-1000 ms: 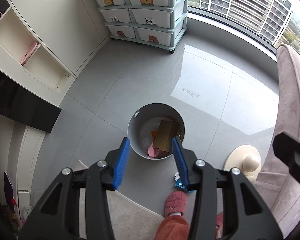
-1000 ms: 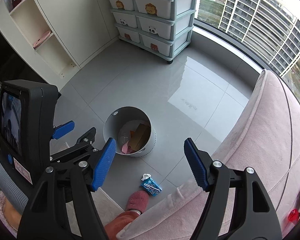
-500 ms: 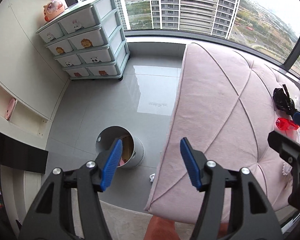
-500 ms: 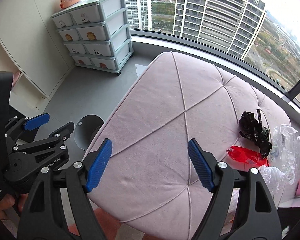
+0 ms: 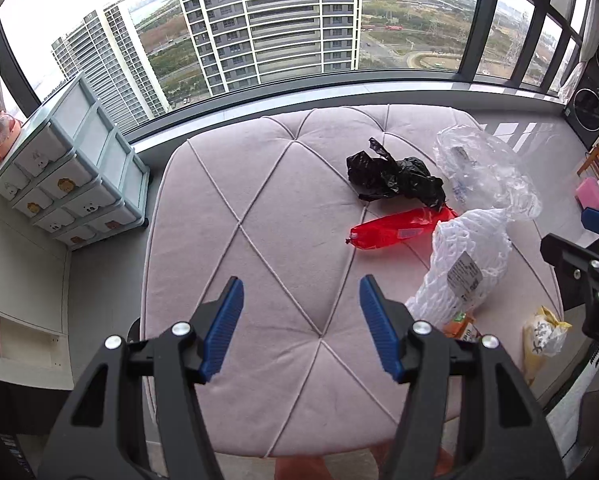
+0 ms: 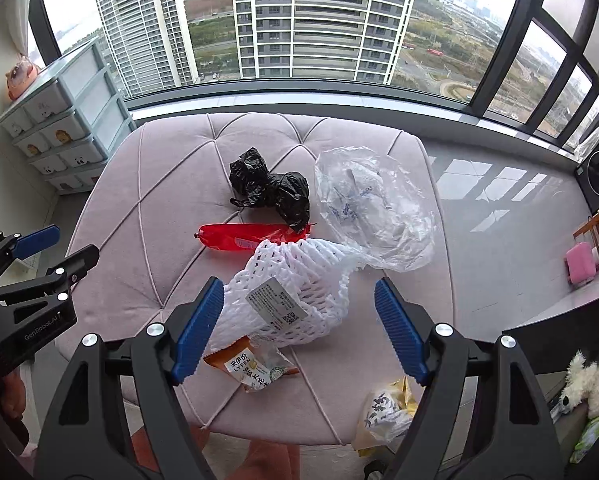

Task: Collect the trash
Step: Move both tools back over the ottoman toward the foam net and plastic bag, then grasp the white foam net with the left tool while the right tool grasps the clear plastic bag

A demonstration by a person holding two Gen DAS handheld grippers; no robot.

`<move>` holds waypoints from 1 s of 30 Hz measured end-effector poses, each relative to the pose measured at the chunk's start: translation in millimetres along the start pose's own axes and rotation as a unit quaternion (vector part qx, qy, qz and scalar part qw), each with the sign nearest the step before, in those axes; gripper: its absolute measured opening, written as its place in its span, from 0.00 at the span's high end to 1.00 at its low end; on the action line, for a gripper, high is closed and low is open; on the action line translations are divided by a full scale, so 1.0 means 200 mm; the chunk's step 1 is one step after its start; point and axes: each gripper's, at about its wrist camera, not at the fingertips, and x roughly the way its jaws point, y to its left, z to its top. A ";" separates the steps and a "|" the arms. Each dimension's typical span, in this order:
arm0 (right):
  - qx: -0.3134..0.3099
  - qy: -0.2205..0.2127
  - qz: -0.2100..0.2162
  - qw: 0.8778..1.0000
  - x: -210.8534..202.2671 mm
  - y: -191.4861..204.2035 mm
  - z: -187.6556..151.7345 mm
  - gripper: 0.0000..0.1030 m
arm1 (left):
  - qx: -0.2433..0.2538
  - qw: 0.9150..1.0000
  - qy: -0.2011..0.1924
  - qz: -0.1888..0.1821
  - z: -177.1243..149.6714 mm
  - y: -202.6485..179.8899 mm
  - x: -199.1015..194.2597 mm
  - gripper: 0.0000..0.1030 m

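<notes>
While both grippers hung above the pink tufted ottoman (image 6: pixel 151 184), the trash lay spread over its right half. The right gripper (image 6: pixel 299 322) had its jaws wide apart and clamped on nothing; framed between them sat the white foam net sleeve (image 6: pixel 299 280) with a printed label on it. Just nearer than the net, touching its edge, lay an orange snack wrapper (image 6: pixel 251 368), and at the near right edge of the cushion sat a yellow-and-white snack bag (image 6: pixel 383 412). Beyond the net, a red wrapper (image 6: pixel 247 237) stretched left to right, its right end tucked against a crumpled black plastic bag (image 6: pixel 271 190). To the right of the black bag, a clear plastic bag (image 6: pixel 375 208) billowed up, its near edge meeting the net. The left gripper (image 5: pixel 301 326) hovered over bare cushion at the near left, jaws likewise apart and empty, well apart from the red wrapper and the black bag. On the far left stood a pale blue drawer chest (image 5: pixel 71 176) against the window (image 5: pixel 299 20), and a wooden rack with a pink box (image 6: pixel 579 264) sat on the floor at the right.
</notes>
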 end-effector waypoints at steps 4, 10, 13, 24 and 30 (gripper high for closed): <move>0.013 0.008 -0.007 1.000 0.01 -0.20 -0.06 0.27 | 0.018 1.000 0.010 -0.014 0.00 -0.20 0.04 0.41; 0.025 0.017 0.002 1.000 0.09 -0.39 -0.09 0.27 | 0.026 0.999 0.032 -0.021 0.00 -0.44 0.15 0.41; 0.019 0.017 0.005 1.000 0.13 -0.43 -0.07 0.27 | 0.028 0.999 0.037 -0.016 0.02 -0.50 0.21 0.41; 0.031 0.022 0.016 0.999 0.30 -0.52 0.00 0.27 | 0.038 0.997 0.050 -0.040 0.11 -0.60 0.42 0.41; 0.061 0.032 0.006 0.998 0.45 -0.59 0.06 0.27 | 0.040 0.995 0.070 -0.052 0.12 -0.65 0.55 0.41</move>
